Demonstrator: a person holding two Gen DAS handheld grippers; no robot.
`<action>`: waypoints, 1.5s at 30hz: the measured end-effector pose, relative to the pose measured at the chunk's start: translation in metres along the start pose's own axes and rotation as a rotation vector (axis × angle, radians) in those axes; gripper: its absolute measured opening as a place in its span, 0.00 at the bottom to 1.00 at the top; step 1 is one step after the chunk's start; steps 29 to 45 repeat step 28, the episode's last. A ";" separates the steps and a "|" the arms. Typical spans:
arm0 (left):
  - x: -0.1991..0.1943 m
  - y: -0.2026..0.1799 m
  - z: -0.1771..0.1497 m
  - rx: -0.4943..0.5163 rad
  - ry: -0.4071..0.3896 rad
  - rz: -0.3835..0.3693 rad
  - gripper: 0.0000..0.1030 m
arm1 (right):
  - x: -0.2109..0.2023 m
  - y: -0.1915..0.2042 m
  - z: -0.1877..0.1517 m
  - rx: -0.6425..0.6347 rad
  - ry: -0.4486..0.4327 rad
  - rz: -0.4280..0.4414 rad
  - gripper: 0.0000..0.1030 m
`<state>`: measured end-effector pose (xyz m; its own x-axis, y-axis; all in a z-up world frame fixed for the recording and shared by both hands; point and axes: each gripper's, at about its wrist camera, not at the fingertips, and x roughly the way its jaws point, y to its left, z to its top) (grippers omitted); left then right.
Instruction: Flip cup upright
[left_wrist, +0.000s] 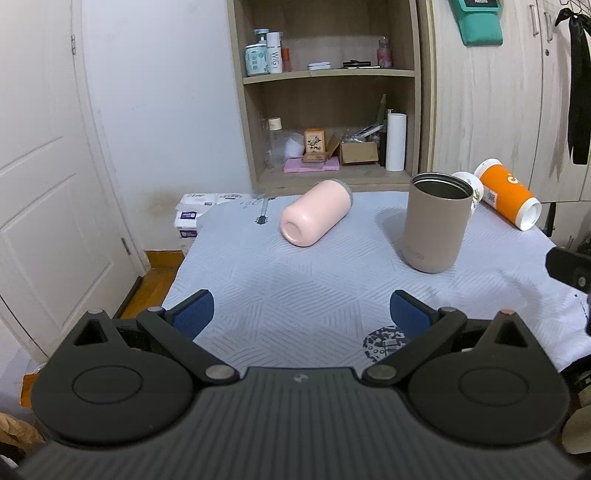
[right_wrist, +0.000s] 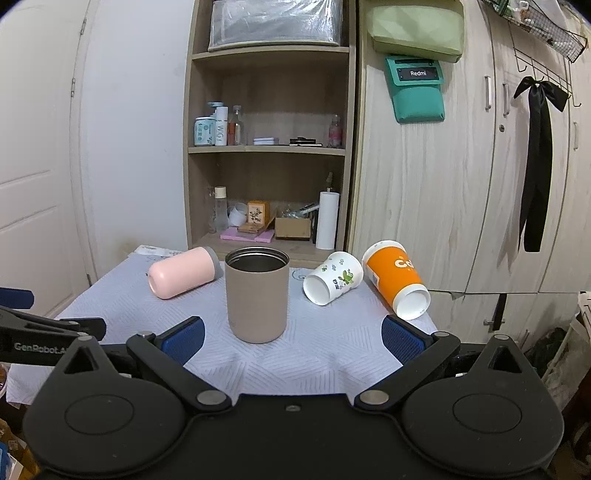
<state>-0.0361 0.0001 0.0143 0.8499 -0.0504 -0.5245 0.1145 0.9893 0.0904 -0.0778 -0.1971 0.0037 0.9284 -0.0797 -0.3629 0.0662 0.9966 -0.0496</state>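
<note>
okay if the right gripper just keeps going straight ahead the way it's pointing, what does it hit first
Most likely the upright taupe tumbler. It stands on the table just ahead of the open right gripper, slightly left of centre between the fingers. Depth is hard to judge through the fisheye, so a slightly high path might pass above its rim.

Pink cup (right_wrist: 183, 272), taupe tumbler (right_wrist: 256, 297), orange cup (right_wrist: 395, 280), seemingly green-printed white cup (right_wrist: 332, 282).

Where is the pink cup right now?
The pink cup lies on its side at the table's far left, just left of the upright taupe tumbler, in both wrist views.
</note>
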 end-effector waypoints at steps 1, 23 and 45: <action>0.000 0.000 0.000 -0.002 0.001 0.001 1.00 | -0.001 0.000 0.000 -0.001 -0.002 0.000 1.00; -0.014 0.003 0.000 -0.004 -0.040 -0.018 1.00 | -0.005 0.004 0.001 -0.014 -0.004 -0.023 1.00; -0.013 0.005 0.000 -0.002 -0.034 -0.028 1.00 | -0.004 0.002 0.002 0.000 -0.003 -0.032 1.00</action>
